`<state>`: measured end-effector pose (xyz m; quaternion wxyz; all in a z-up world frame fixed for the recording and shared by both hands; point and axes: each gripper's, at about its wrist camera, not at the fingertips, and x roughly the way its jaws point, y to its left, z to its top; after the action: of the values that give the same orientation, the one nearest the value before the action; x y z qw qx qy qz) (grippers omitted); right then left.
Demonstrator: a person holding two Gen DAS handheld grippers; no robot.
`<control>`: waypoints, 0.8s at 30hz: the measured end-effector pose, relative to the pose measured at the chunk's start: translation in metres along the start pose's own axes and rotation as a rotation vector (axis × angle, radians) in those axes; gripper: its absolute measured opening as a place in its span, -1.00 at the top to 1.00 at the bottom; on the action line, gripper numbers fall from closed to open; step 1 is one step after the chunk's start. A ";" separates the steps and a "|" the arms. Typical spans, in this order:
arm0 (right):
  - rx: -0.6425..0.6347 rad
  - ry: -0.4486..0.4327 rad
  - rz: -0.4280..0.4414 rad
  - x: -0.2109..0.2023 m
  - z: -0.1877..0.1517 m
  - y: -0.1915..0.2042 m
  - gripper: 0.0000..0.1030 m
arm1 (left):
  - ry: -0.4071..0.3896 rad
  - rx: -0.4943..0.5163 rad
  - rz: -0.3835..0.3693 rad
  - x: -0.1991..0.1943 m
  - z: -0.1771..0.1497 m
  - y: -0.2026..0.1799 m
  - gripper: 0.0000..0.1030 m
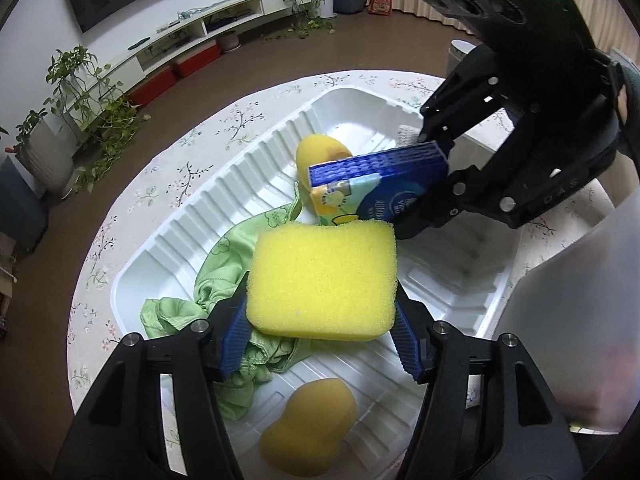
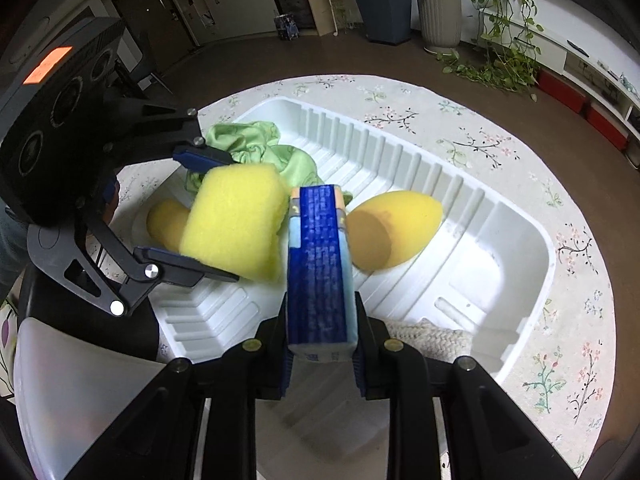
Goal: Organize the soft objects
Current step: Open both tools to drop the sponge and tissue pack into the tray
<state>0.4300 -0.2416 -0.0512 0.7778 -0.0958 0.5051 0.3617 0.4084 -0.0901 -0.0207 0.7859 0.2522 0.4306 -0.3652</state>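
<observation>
Yellow sponge (image 1: 322,282) over white tray (image 1: 224,200)

Left hand-held gripper (image 1: 320,320) half-spread, right hand-held gripper (image 2: 320,344) clamped, both angled down.

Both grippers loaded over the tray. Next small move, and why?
Probably open the left gripper fully to drop the yellow sponge. It hangs over the white tray, above the green cloth, and the pads look barely on it. The right gripper, clamped on the blue tissue pack, can follow.
</observation>
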 end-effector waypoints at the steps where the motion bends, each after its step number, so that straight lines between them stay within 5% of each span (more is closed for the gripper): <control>1: 0.002 0.000 -0.001 0.000 0.000 0.000 0.48 | 0.004 -0.004 0.001 0.000 0.000 0.001 -0.18; 15: -0.009 -0.009 -0.038 -0.008 -0.002 0.004 0.16 | 0.004 -0.030 -0.022 -0.002 0.000 0.004 -0.78; 24: 0.006 -0.056 -0.048 -0.028 0.001 0.000 0.07 | -0.018 -0.033 -0.007 -0.012 0.005 0.006 -0.81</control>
<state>0.4243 -0.2544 -0.0271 0.8002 -0.0955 0.4818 0.3440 0.4116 -0.0861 -0.0077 0.7926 0.2344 0.4304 -0.3628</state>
